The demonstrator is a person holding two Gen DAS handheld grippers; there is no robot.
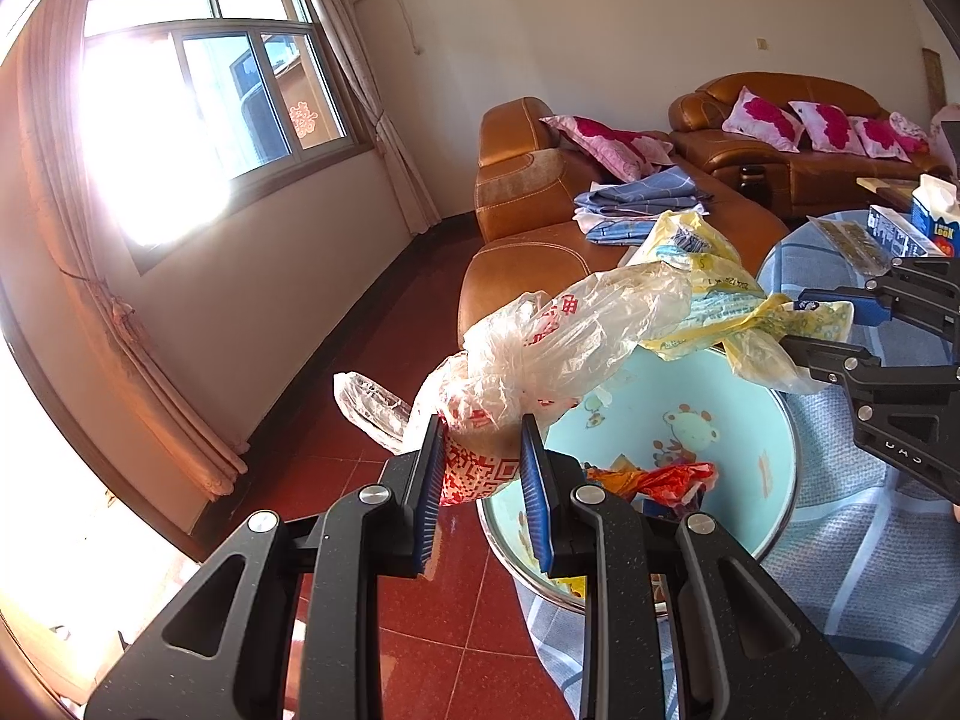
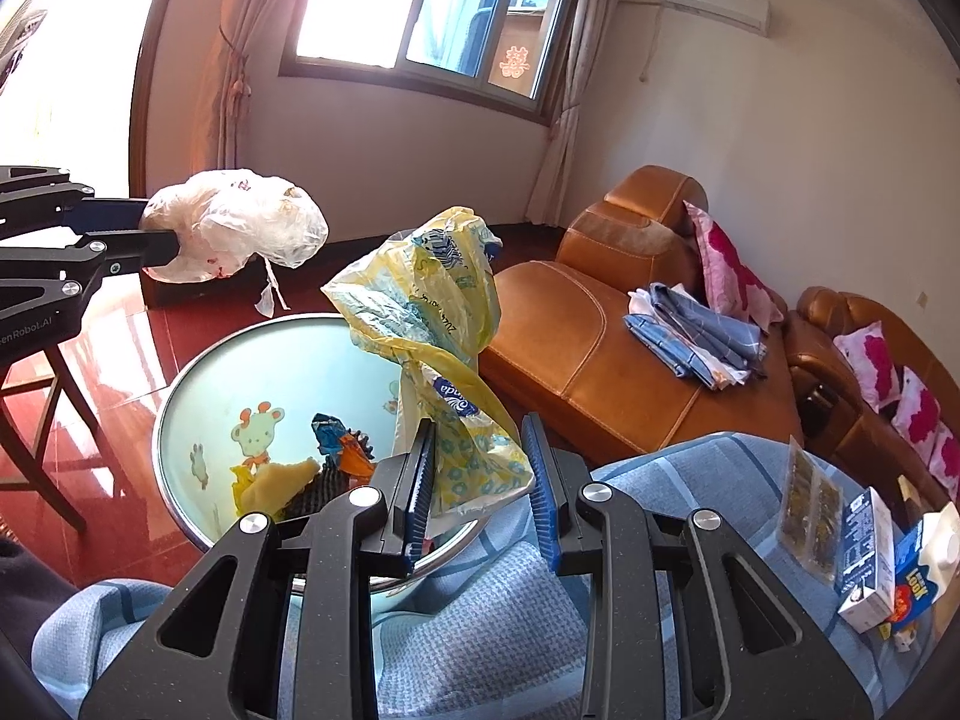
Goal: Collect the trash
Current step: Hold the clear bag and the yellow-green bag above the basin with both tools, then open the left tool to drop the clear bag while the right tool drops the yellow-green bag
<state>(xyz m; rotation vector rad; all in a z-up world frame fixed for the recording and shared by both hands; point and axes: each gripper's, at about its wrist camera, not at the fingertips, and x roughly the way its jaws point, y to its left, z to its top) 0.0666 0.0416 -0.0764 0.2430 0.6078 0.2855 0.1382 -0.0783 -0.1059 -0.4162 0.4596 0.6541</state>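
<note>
Two hand-held tongs hover over a pale blue basin [image 2: 198, 372] with cartoon animals printed inside, which sits at the edge of a table covered in a blue checked cloth [image 2: 498, 618]. The left gripper [image 1: 483, 480] pinches a crumpled clear plastic bag with red print [image 1: 558, 336], held up above the basin's near rim. The right gripper [image 2: 477, 486] is clamped on a yellow and blue plastic wrapper [image 2: 420, 312], which stands tall over the basin. Some wrappers [image 2: 336, 456] already lie in the bottom, so the collecting step looks well under way, with both pieces poised for dropping. The next move probably calls for bringing each piece squarely over the bowl and spreading the jaws so the light plastic falls inside and does not drift to the red floor. More packets and cartons [image 2: 864, 546] wait on the cloth. What the basin holds beneath the wrappers is hidden, and the person is out of sight.
</note>
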